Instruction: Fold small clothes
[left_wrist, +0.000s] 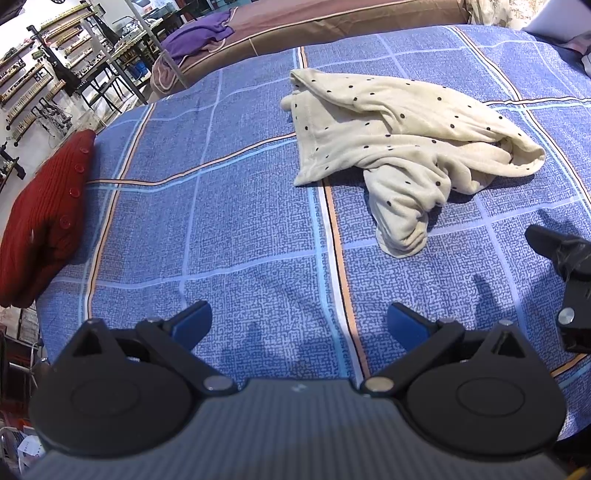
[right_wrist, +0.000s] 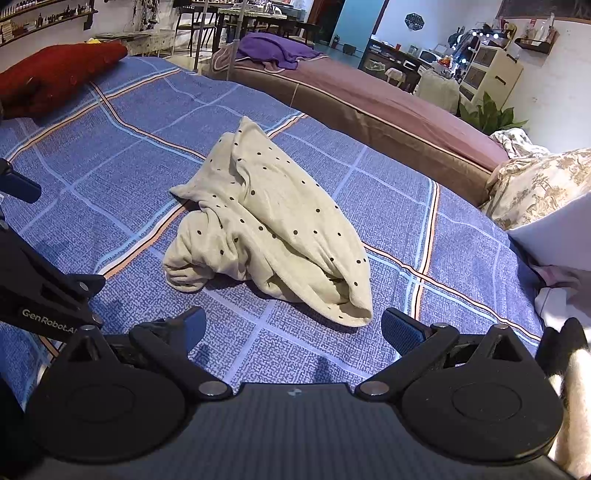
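Note:
A cream garment with black dots (left_wrist: 399, 136) lies crumpled on the blue checked bedsheet (left_wrist: 229, 206), ahead and to the right of my left gripper (left_wrist: 299, 325). That gripper is open, nothing between its blue pads, hovering over bare sheet. In the right wrist view the same garment (right_wrist: 273, 229) sits bunched just ahead of my right gripper (right_wrist: 293, 328), which is open and empty, its tips just short of the cloth's near edge. The right gripper's body (left_wrist: 569, 280) shows at the left view's right edge; the left gripper's body (right_wrist: 40, 280) shows at the right view's left edge.
A folded red knit garment with buttons (left_wrist: 44, 214) lies at the sheet's left edge. A brown bed (right_wrist: 388, 110) with a purple cloth (right_wrist: 277, 48) stands behind. Patterned pillows (right_wrist: 539, 184) and white cloth lie at the right. Shelves and furniture fill the room beyond.

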